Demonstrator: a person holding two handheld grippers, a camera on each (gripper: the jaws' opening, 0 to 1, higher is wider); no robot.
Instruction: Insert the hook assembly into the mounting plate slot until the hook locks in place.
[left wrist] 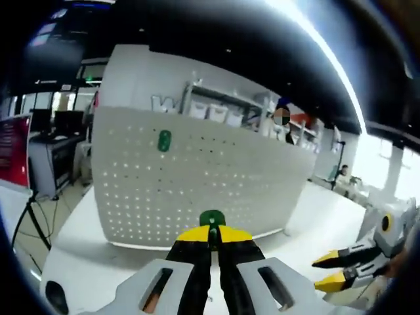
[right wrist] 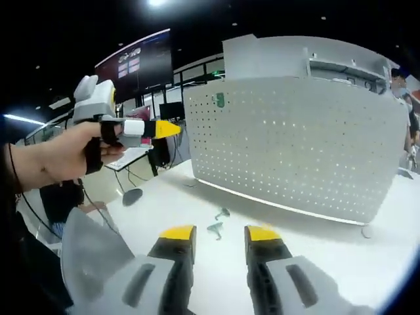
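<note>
A white perforated mounting plate [left wrist: 216,177] stands upright on the white table [left wrist: 85,230]. One green hook [left wrist: 164,140] sits in its upper left holes. My left gripper [left wrist: 210,235] is shut on another green hook [left wrist: 212,218], a short way in front of the plate's lower edge. My right gripper [left wrist: 328,271] hangs open at the right. In the right gripper view, that gripper [right wrist: 220,235] is open and holds nothing, over the table [right wrist: 157,203]. Two loose green hooks [right wrist: 222,213] [right wrist: 214,228] lie just beyond it. A hand holds the left gripper [right wrist: 167,129] up left of the plate [right wrist: 295,144], which bears the mounted hook [right wrist: 218,100].
Shelves with white bins [left wrist: 216,108] stand behind the plate, and a person [left wrist: 282,125] is near them. Desks with monitors [left wrist: 46,125] and a tripod [left wrist: 33,216] are off the table's left edge. A large dark screen [right wrist: 141,62] hangs at the back.
</note>
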